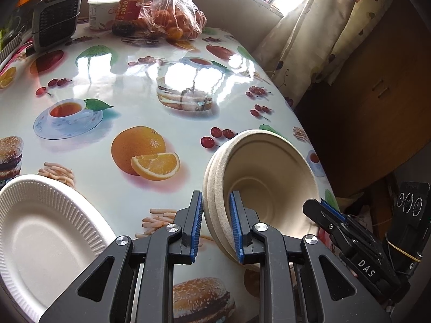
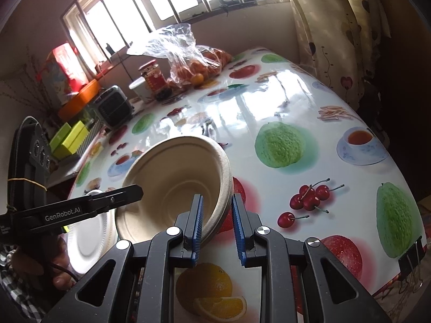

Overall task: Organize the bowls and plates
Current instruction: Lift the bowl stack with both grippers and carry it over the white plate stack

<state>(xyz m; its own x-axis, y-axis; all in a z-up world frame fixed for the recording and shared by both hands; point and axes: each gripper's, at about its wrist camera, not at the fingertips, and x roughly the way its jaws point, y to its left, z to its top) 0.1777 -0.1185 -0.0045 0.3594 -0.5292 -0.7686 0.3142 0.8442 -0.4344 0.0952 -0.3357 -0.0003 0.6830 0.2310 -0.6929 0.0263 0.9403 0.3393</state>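
Note:
A stack of beige paper bowls [image 1: 258, 172] is held tilted above the fruit-print table, between both grippers. My left gripper [image 1: 215, 215] is shut on the stack's rim, one pad outside, one inside. My right gripper [image 2: 216, 215] is shut on the opposite rim of the bowls [image 2: 172, 183]. The right gripper also shows in the left wrist view [image 1: 331, 212], and the left gripper in the right wrist view [image 2: 115, 196]. A white foam plate [image 1: 45, 237] lies on the table at the near left; it also shows under the bowls in the right wrist view [image 2: 89, 239].
At the far end of the table [image 1: 129, 86] stand a bag of oranges [image 1: 175, 18], a red-labelled jar [image 1: 132, 8], a white tub [image 1: 101, 10] and a small grey fan [image 1: 56, 18]. A curtain [image 1: 309, 35] hangs by the right edge. A binder clip [image 2: 412, 263] grips the tablecloth edge.

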